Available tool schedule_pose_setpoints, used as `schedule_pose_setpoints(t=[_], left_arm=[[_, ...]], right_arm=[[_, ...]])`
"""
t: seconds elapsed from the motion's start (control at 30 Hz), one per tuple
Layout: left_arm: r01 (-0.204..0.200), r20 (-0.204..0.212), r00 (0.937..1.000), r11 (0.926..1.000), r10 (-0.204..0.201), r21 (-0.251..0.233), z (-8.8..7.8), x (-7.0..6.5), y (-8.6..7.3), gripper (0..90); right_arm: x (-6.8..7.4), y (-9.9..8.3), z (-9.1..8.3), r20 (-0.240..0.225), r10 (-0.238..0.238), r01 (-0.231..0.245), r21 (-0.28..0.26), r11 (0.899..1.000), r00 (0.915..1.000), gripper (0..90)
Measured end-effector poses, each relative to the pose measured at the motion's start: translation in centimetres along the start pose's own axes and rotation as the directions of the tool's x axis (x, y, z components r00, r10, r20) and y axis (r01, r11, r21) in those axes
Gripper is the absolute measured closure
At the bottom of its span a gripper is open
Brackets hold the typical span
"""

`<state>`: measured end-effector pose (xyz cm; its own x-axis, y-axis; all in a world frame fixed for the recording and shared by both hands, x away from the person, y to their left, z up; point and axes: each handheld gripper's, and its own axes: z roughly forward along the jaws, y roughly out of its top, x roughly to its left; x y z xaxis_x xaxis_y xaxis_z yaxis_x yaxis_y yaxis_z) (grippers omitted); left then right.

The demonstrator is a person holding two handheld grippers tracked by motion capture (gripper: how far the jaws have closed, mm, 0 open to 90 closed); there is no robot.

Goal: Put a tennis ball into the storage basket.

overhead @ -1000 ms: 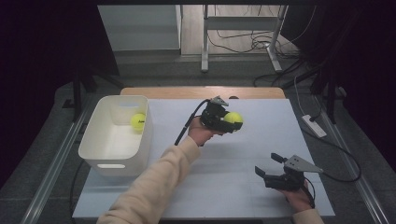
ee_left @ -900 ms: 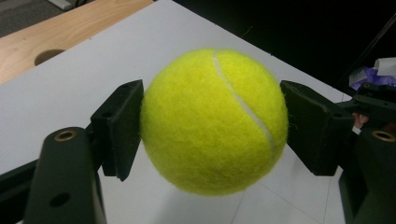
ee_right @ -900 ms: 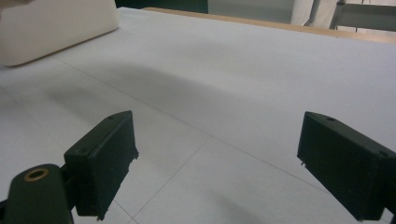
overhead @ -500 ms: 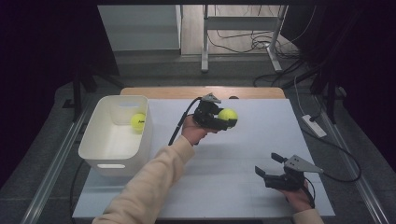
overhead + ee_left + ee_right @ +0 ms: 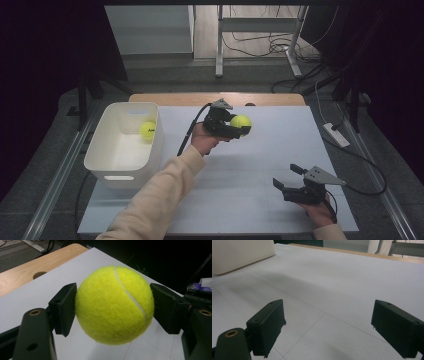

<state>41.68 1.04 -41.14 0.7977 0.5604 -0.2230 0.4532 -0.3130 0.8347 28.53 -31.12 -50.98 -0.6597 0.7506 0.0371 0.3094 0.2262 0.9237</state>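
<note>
Since a second ago the left gripper [image 5: 239,127], clamping the tennis ball [image 5: 240,122], is drifting toward the white bin [image 5: 106,145] (right gripper [image 5: 290,181] idling wide), needing a carry over its rim.

A pale grey tabletop [image 5: 250,175] with thin seam lines covers a light wooden board whose far edge [image 5: 190,98] shows. At its left edge stands a white rectangular plastic tub [image 5: 102,160], well apart from the bare right side.
</note>
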Motion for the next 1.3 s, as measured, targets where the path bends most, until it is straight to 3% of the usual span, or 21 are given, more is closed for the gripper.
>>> schedule_pose_setpoints(t=[0.63, 1.3], left_arm=[[-0.01, -0.026, 0.9996, 0.9992, 0.009, -0.039, -2.5, -0.1, 0.3, 27.1], [-0.01, -0.042, 0.9991, 0.9984, 0.008, -0.055, -3.8, 0.3, 0.3, 27.1]], right_arm=[[0.1, 0.1, 0.0, 0.003, -0.005, 0.005, 0.001, 1.0, 1.0, 11.8], [0.1, 0.1, 0.0, 0.011, -0.008, 0.008, -0.005, 1.0, 0.9999, 11.9]])
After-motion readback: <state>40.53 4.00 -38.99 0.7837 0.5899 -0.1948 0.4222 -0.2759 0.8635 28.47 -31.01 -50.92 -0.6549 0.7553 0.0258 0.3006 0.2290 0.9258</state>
